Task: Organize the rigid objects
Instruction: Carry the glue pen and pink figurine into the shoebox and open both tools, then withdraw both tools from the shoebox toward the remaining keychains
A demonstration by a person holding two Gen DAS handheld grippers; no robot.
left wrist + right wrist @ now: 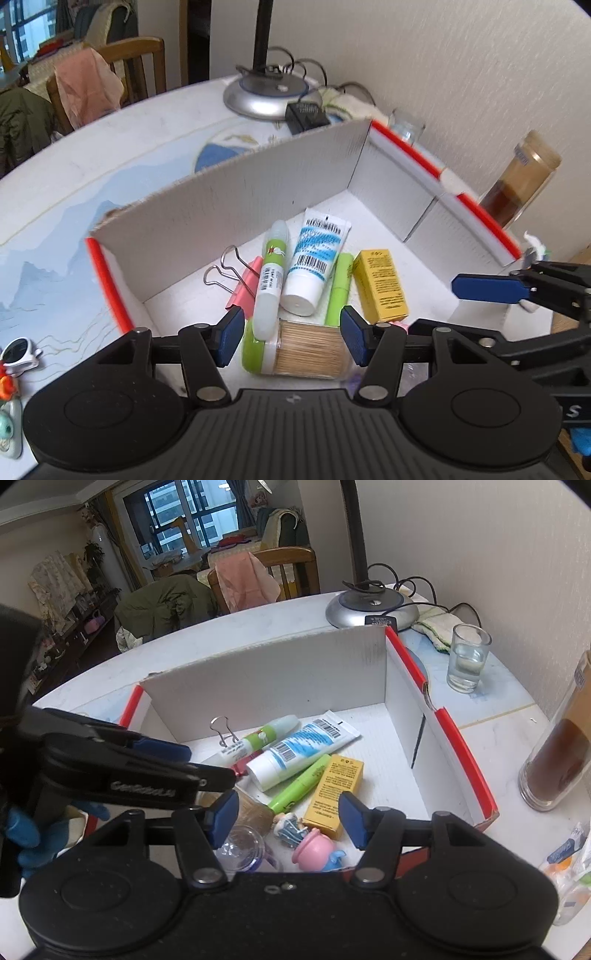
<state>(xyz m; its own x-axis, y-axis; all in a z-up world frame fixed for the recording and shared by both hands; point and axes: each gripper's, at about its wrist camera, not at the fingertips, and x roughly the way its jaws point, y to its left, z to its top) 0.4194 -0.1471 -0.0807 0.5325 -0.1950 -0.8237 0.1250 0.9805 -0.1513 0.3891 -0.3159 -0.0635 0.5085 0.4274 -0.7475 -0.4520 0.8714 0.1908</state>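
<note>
A white cardboard box with red edges [236, 192] [280, 664] holds a white-and-blue tube [314, 258] [299, 749], a green-labelled stick [271, 280] [258, 738], a green pen [338, 291] [301, 782], a yellow carton [380, 284] [334, 790], a pink binder clip [240, 280] [225, 731], a toothpick jar [306, 350] [251, 812] and a pink pig figure [314, 849]. My left gripper [291, 339] is open over the toothpick jar. My right gripper [284, 819] is open above the box's near end, empty.
A lamp base [264, 94] [371, 607], a glass of water [467, 657] and a tall jar with brown contents [521, 181] [561, 757] stand around the box near the wall. Small toys [16, 354] lie on the table to the left. Packets [569, 860] lie right.
</note>
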